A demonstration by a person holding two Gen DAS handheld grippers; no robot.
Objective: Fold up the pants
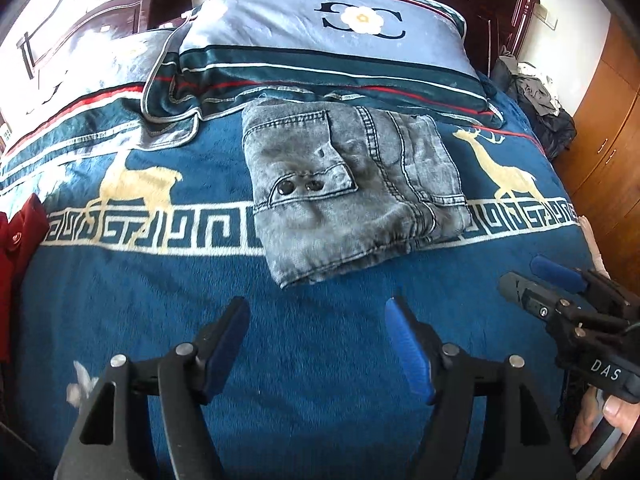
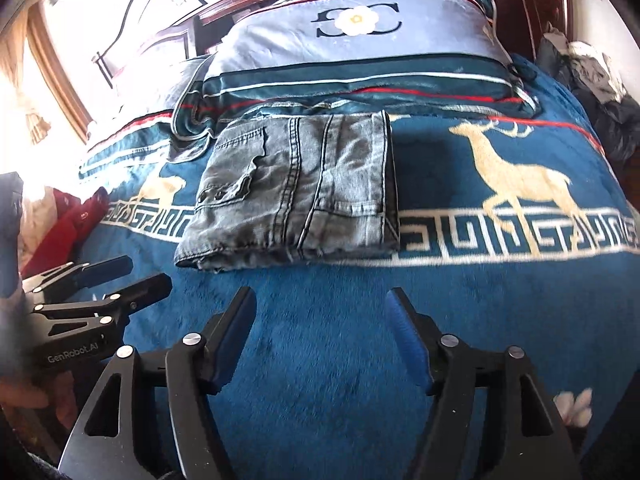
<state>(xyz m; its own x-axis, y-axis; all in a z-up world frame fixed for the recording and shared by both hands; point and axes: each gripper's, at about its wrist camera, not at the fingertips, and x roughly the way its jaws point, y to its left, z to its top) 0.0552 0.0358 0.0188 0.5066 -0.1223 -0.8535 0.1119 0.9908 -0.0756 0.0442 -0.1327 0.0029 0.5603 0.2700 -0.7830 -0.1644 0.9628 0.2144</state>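
A pair of grey denim pants [image 1: 348, 188] lies folded into a compact rectangle on the blue blanket, just below the pillow; the right wrist view shows the same pants [image 2: 296, 192] with a buttoned pocket flap facing up. My left gripper [image 1: 318, 320] hovers over bare blanket on the near side of the pants, open, with nothing between its blue pads. My right gripper [image 2: 320, 308] is also open and empty, likewise short of the pants. Each gripper appears in the other's view: the right gripper [image 1: 540, 276] at the right edge, the left gripper [image 2: 132, 276] at the left edge.
A blue blanket [image 1: 200, 280] with deer and a key-pattern border covers the bed. A large striped pillow [image 1: 320, 40] lies behind the pants, against a dark wooden headboard [image 2: 256, 4]. A red garment [image 1: 20, 240] sits at the left edge. Clothes [image 1: 536, 92] are piled far right beside a wooden wardrobe [image 1: 608, 140].
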